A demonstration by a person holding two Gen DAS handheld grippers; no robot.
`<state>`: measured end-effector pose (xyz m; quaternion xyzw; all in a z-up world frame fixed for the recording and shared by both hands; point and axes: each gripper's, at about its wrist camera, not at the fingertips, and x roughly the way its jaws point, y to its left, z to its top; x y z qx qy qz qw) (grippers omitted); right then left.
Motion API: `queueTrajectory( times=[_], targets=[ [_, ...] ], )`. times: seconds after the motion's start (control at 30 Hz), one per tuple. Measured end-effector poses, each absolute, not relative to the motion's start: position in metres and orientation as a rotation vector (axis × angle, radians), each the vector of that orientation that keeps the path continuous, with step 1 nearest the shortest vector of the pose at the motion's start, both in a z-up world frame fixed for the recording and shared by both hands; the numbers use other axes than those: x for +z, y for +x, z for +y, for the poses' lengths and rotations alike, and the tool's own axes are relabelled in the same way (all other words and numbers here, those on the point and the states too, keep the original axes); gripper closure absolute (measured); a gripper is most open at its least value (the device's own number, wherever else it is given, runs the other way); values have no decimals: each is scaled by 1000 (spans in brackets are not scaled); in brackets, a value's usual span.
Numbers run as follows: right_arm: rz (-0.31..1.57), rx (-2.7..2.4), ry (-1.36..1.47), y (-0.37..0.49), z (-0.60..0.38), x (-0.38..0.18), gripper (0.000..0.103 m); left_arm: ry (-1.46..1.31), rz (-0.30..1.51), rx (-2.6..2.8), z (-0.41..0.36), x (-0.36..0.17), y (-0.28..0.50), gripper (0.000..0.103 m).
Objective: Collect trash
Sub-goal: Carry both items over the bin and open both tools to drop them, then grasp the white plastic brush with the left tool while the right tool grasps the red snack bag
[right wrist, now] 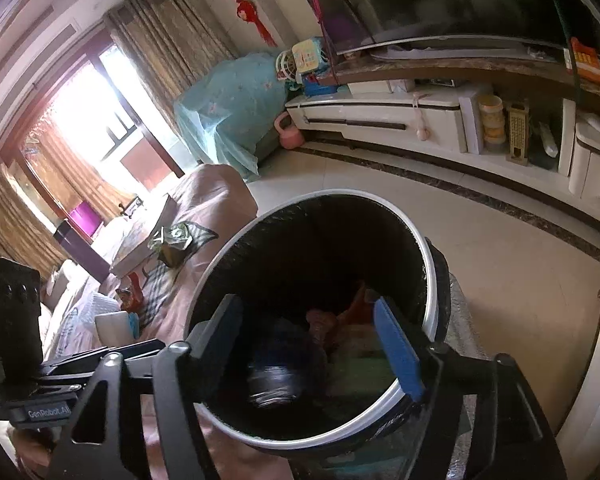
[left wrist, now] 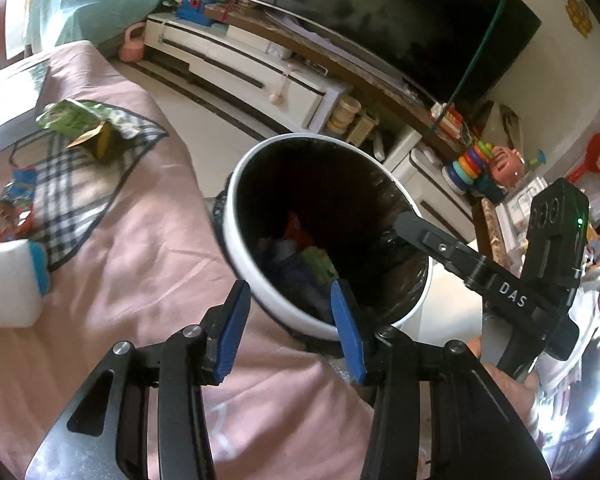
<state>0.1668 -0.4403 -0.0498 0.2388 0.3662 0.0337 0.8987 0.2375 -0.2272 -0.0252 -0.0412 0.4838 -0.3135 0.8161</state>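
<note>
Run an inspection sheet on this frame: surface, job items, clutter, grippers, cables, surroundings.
Surface: pink sheet, wrinkled.
Job's things: white bin with black liner, trash already inside; green wrapper and red and blue wrappers lying on the checked cloth.
Clutter: white block at the sheet's edge.
Grippers: left gripper open, straddling the bin's near rim; right gripper open over the bin mouth, holding nothing.
Cables: green cord across the TV.
Surroundings: white TV cabinet, toys, tiled floor.
</note>
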Motion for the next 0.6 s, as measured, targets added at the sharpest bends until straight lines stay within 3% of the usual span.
queueTrajectory(
  times=[0.27,0.6],
  targets=[
    [721,99,491,154,-415,-36,9,-114,990,-595,-183,-23,220,49],
    [753,222,446,143,-343,-35,7,-208,1004,-460,-96,-41,200,49]
  ],
)
